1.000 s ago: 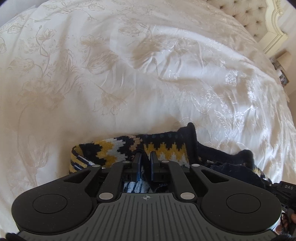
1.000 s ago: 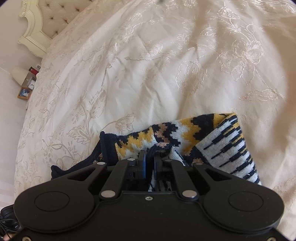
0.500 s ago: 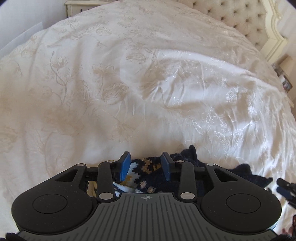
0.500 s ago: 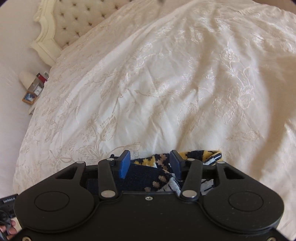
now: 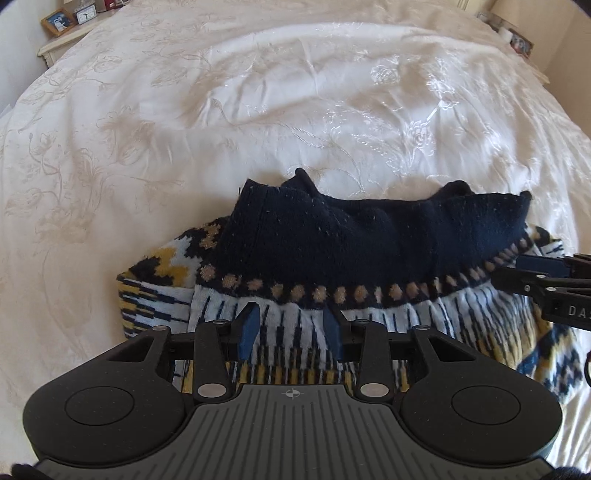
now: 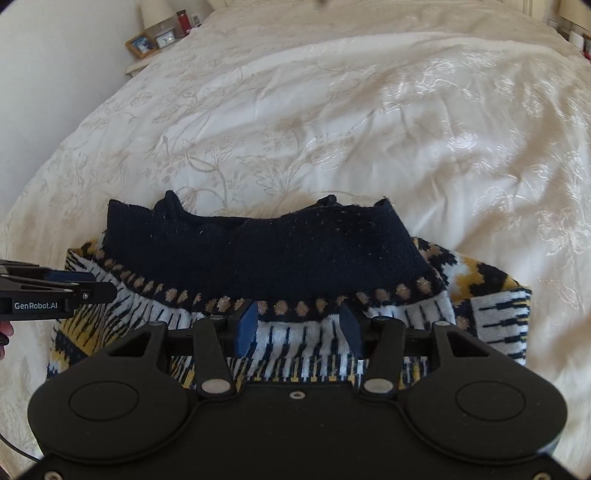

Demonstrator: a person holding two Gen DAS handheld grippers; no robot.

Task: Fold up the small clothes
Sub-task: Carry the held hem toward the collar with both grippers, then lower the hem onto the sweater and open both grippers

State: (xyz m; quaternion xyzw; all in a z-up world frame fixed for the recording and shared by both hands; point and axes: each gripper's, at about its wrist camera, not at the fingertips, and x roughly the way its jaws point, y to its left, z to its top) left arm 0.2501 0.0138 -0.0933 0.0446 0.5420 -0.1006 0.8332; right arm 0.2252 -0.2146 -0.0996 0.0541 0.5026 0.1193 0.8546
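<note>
A small knitted sweater (image 5: 332, 240) in navy, white and yellow lies folded on the bed, its navy part laid over the patterned part; the right wrist view shows the same sweater (image 6: 258, 254). My left gripper (image 5: 291, 328) is open just above the striped band with nothing between its fingers. Over the same band my right gripper (image 6: 299, 326) is open too and holds nothing. The right gripper's tip (image 5: 535, 277) shows at the right edge of the left wrist view, and the left gripper's tip (image 6: 81, 286) at the left edge of the right wrist view.
A cream floral bedspread (image 5: 295, 92) covers the bed all around the sweater. A nightstand with photo frames and a clock (image 5: 62, 22) stands at the far left; the right wrist view shows this nightstand (image 6: 155, 40) too. Small items (image 5: 517, 40) sit at the far right.
Both grippers were shut on the sweater a second ago; they have let go and opened. They have drawn back, and the folded sweater now lies in full view.
</note>
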